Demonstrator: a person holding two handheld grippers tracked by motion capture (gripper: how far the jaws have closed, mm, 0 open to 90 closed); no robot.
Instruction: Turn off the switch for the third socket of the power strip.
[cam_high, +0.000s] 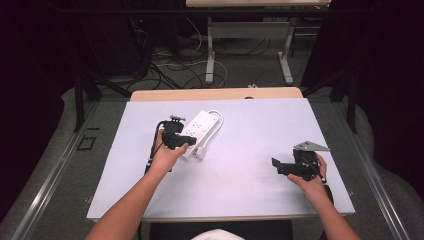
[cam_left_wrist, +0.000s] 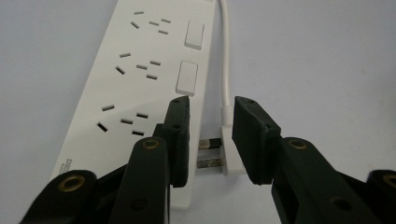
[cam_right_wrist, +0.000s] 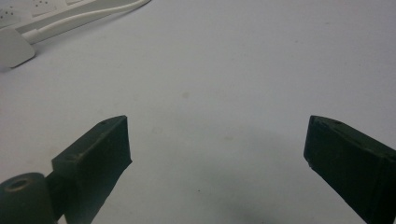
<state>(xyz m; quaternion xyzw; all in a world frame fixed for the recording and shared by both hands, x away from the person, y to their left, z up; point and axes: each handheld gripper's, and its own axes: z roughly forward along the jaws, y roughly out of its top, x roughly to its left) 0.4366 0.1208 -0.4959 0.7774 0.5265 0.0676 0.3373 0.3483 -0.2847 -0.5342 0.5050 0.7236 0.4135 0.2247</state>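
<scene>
White sheeting covers the table (cam_high: 235, 170), with a dark floor, cables and desk legs beyond its far edge. Nearest the person, at the right, the right gripper (cam_high: 290, 166) rests low over bare surface, its jaws spread wide and holding nothing; in its own view the right gripper (cam_right_wrist: 217, 154) frames only blank sheet, with the power strip a pale sliver at the top left corner, well apart.

Further in, at the left, the left gripper (cam_high: 176, 138) sits right at the near end of the power strip (cam_high: 199, 126). In the left gripper view the jaws of the left gripper (cam_left_wrist: 211, 135) stand part open and grasp nothing yet: one jaw overlaps the strip's near right corner, the other stands just right of the plug (cam_left_wrist: 229, 156). The plug lies flat beside the strip, white body between the jaws, its two prongs (cam_left_wrist: 209, 152) pointing sideways toward the strip's edge. Its cord (cam_left_wrist: 226, 56) runs away along the strip's right side, parallel to the strip's long axis, which points straight ahead of the claw toward the far edge of the table.

So the left hand is plainly the nearer one, and the plug lies dead ahead, inside the gap. Closing there looks likely to catch the plug across its body.
</scene>
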